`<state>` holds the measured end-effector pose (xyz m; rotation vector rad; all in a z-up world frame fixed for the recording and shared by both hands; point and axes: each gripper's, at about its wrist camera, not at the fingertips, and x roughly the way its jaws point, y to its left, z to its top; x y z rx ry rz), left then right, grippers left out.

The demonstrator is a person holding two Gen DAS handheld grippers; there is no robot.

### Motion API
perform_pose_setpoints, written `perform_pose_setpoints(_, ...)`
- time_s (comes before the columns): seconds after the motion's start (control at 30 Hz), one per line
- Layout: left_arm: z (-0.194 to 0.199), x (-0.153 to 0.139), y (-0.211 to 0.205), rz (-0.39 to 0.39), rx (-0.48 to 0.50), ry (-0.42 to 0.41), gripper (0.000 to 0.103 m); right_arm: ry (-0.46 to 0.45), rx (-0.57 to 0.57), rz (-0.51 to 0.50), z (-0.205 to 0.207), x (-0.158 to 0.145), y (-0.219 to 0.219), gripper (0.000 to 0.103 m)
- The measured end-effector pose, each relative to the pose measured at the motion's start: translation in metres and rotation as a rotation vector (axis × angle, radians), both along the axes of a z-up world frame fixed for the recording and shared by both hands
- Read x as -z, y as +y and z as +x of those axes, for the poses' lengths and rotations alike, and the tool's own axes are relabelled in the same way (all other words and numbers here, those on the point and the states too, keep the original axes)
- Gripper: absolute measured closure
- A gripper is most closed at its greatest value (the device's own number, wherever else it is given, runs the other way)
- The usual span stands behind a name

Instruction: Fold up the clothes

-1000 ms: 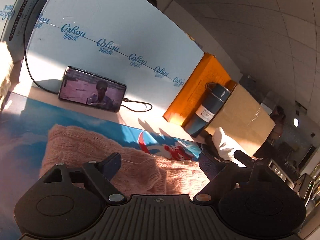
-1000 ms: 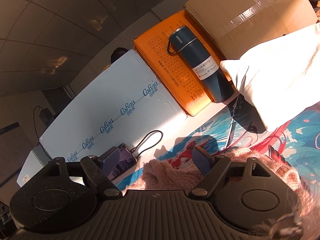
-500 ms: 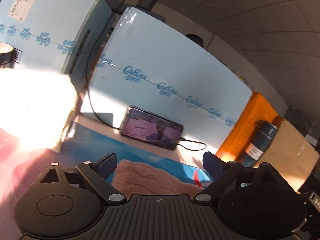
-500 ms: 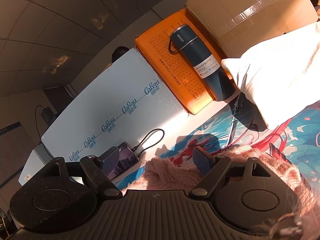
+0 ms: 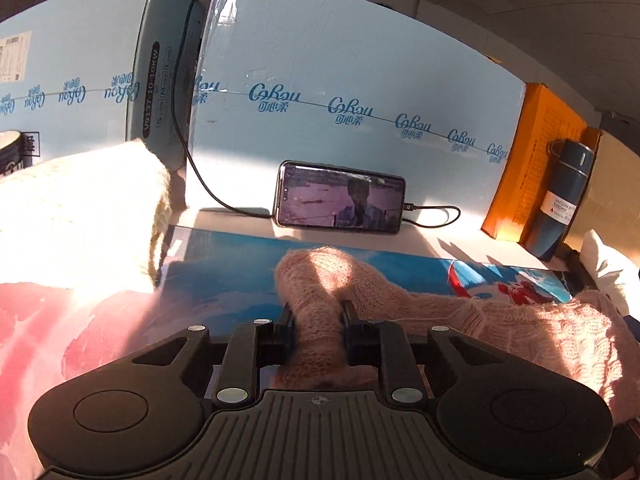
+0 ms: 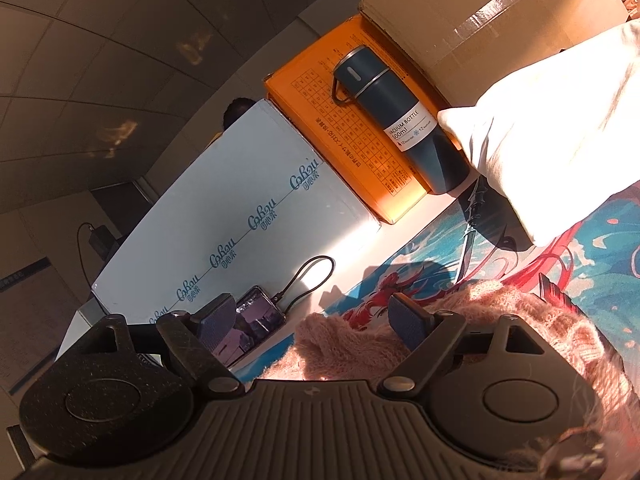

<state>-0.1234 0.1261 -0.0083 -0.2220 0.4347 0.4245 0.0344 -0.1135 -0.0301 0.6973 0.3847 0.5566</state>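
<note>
A fuzzy pink knit sweater (image 5: 520, 320) lies on a blue and red printed mat (image 5: 240, 256). My left gripper (image 5: 317, 320) is shut on a bunched end of the sweater, which sticks out between the fingers. In the right wrist view the sweater (image 6: 520, 312) lies under and in front of my right gripper (image 6: 312, 316). The right gripper is open and empty, its fingers spread wide above the knit.
A phone (image 5: 340, 200) on a cable leans against pale blue boxes (image 5: 360, 80). An orange box (image 6: 360, 128), a dark vacuum bottle (image 6: 400, 120) and a cardboard box (image 6: 500, 8) stand at the back right. A cream knit (image 5: 80, 208) lies left, a white cloth (image 6: 560, 120) right.
My left gripper has swung left, dropped toward the mat and shut on the end of the pink sweater. The right gripper has hardly moved and stays open.
</note>
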Motion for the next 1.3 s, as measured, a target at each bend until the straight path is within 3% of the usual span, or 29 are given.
perform_pose_setpoints(0.17,-0.003,-0.025,-0.003,0.197,-0.097,-0.03,0.097,0.003,-0.032,0.025,0.0,0.001,0.0,0.02)
perform_pose_setpoints(0.27,-0.002,-0.041,-0.019,0.225,-0.031,-0.063,0.097,0.0,-0.032,0.033,-0.001,0.0,-0.001,0.02)
perform_pose_setpoints(0.37,-0.004,-0.041,-0.012,0.109,-0.035,-0.106,0.087,0.005,-0.03,0.045,-0.001,0.001,-0.003,0.02)
perform_pose_setpoints(0.47,-0.009,-0.023,0.015,-0.064,-0.126,-0.108,0.054,0.016,-0.039,0.061,0.0,0.003,-0.004,0.02)
perform_pose_setpoints(0.57,-0.01,0.002,0.034,-0.202,-0.157,-0.079,0.043,0.015,-0.048,0.061,0.0,0.002,-0.003,0.02)
perform_pose_setpoints(0.6,-0.008,0.01,0.039,-0.253,-0.158,-0.062,0.032,0.013,-0.053,0.059,-0.001,0.002,-0.002,0.02)
perform_pose_setpoints(0.63,-0.005,0.018,0.043,-0.309,-0.149,-0.049,0.031,0.01,-0.055,0.056,-0.001,0.002,-0.002,0.02)
perform_pose_setpoints(0.7,-0.003,0.023,0.038,-0.321,-0.096,-0.067,0.033,0.008,-0.055,0.05,-0.001,0.002,-0.001,0.02)
perform_pose_setpoints(0.73,-0.003,0.024,0.035,-0.323,-0.069,-0.078,0.042,0.01,-0.054,0.049,-0.001,0.002,-0.001,0.02)
perform_pose_setpoints(0.77,-0.002,0.022,0.031,-0.303,-0.054,-0.086,0.058,0.011,-0.054,0.049,-0.001,0.003,-0.001,0.02)
perform_pose_setpoints(0.8,-0.001,0.019,0.028,-0.278,-0.041,-0.093,0.081,0.012,-0.055,0.048,0.0,0.003,-0.001,0.02)
perform_pose_setpoints(0.9,-0.002,0.001,0.01,-0.155,-0.001,-0.14,0.083,0.012,-0.062,0.052,0.0,0.003,-0.001,0.02)
perform_pose_setpoints(1.1,0.003,-0.048,-0.077,0.207,0.174,-0.233,0.083,0.024,-0.159,0.137,0.003,0.007,-0.003,0.02)
perform_pose_setpoints(1.23,0.017,-0.038,-0.15,0.427,0.384,-0.195,0.083,0.044,-0.31,0.268,0.007,0.012,-0.005,0.02)
perform_pose_setpoints(1.3,0.02,-0.023,-0.179,0.548,0.45,-0.161,0.082,0.052,-0.349,0.285,0.007,0.013,-0.004,0.02)
